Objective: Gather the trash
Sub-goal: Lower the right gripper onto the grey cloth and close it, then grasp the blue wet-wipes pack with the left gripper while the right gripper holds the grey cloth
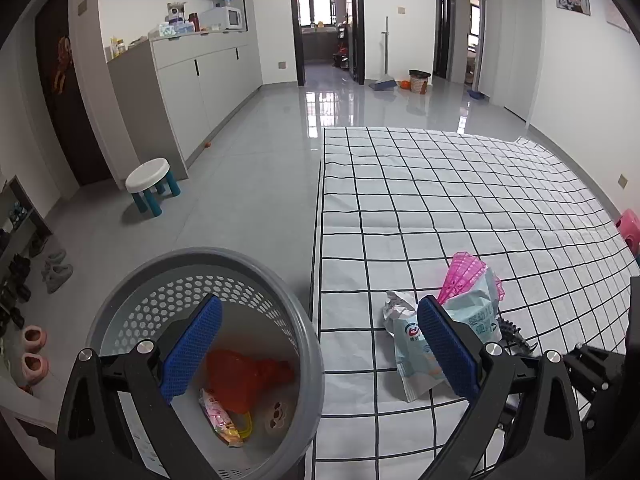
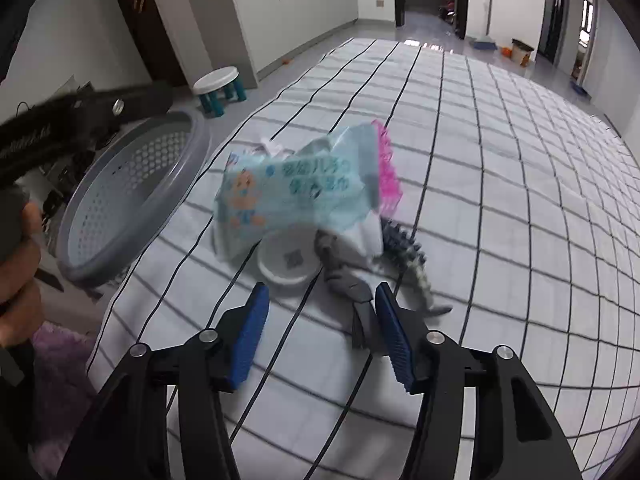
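A grey perforated basket (image 1: 312, 344) stands on the floor beside the checked mat (image 1: 460, 208); it holds an orange bag (image 1: 240, 376), a pink snack wrapper (image 1: 218, 420) and a small round piece. My left gripper (image 1: 320, 356) is open and empty, one finger over the basket, the other by a pale blue wipes packet (image 1: 420, 368) with crumpled paper (image 1: 396, 308) and a pink plastic fan (image 1: 466, 276). In the right wrist view my right gripper (image 2: 320, 332) is open and empty above the mat, just short of the wipes packet (image 2: 288, 196), a white round lid (image 2: 288, 264) and a grey toy dinosaur (image 2: 404, 256). The basket (image 2: 132, 196) lies to its left.
A white stool with blue legs (image 1: 150, 182) stands on the grey floor. Shoes (image 1: 34, 352) and a shoe rack line the left wall. A cabinet (image 1: 192, 80) runs along the left. A pink stool (image 1: 630, 228) sits at the mat's right edge. A dustpan and bin (image 1: 418, 80) are far back.
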A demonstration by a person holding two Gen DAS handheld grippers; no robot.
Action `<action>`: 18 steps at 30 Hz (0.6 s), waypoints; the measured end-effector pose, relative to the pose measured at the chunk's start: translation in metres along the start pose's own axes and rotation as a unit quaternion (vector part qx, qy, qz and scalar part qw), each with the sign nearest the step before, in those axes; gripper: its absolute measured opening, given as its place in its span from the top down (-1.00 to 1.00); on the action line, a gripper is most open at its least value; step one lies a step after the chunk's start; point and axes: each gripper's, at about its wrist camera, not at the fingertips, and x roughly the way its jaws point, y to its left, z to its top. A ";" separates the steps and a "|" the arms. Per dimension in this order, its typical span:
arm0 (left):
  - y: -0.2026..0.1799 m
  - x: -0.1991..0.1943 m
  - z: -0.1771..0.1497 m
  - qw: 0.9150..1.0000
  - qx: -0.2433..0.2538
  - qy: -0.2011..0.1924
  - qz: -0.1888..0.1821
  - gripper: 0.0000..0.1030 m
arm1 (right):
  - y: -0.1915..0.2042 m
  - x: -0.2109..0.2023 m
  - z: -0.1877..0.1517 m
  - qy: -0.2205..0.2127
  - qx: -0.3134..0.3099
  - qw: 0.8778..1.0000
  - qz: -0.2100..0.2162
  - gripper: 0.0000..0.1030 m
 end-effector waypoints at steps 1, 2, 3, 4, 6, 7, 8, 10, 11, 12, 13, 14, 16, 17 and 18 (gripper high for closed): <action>0.000 -0.001 0.000 1.000 0.001 -0.001 -0.001 -0.87 | 0.000 0.000 -0.001 0.002 0.003 1.000 0.005 -0.01; 0.000 -0.001 -0.001 1.000 0.001 -0.001 -0.002 -0.87 | 0.000 -0.001 -0.002 0.003 0.007 1.000 0.010 -0.01; -0.001 -0.001 -0.001 1.000 0.002 0.000 -0.003 -0.87 | 0.000 0.000 -0.002 0.001 0.009 1.000 0.006 -0.01; -0.001 -0.001 -0.002 1.000 0.003 0.000 -0.004 -0.87 | 0.001 0.001 -0.001 -0.001 0.006 1.000 -0.005 0.01; -0.001 0.000 -0.003 1.000 0.006 0.002 -0.003 -0.87 | 0.001 0.004 0.001 -0.001 0.003 1.000 -0.021 0.14; -0.001 0.000 -0.004 1.000 0.008 0.004 -0.003 -0.87 | 0.000 0.007 0.002 0.001 0.004 1.000 -0.022 0.23; -0.002 0.001 -0.005 1.000 0.010 0.005 -0.004 -0.87 | 0.000 0.007 0.001 0.003 0.005 1.000 -0.024 0.24; -0.003 0.002 -0.006 1.000 0.012 0.008 -0.007 -0.87 | -0.001 0.011 0.002 0.007 0.006 1.000 -0.027 0.30; -0.004 0.002 -0.006 1.000 0.013 0.009 -0.009 -0.87 | -0.001 0.012 0.003 0.006 0.005 1.000 -0.030 0.33; -0.005 0.003 -0.007 1.000 0.016 0.011 -0.012 -0.87 | 0.000 0.013 0.004 0.005 0.002 1.000 -0.031 0.43; -0.006 0.003 -0.007 1.000 0.017 0.011 -0.014 -0.87 | 0.000 0.013 0.004 0.004 0.001 1.000 -0.031 0.58; -0.007 0.003 -0.007 1.000 0.019 0.011 -0.016 -0.87 | 0.000 0.013 0.004 0.004 0.002 1.000 -0.031 0.59; -0.010 0.002 -0.009 0.999 0.023 0.010 -0.020 -0.87 | -0.001 0.013 0.003 0.003 0.004 1.000 -0.026 0.60; -0.012 0.002 -0.010 0.999 0.025 0.009 -0.022 -0.87 | -0.002 0.012 0.003 0.002 0.007 1.000 -0.022 0.61; -0.013 0.002 -0.011 0.999 0.028 0.008 -0.026 -0.87 | -0.003 0.010 0.002 0.001 0.010 1.000 -0.019 0.61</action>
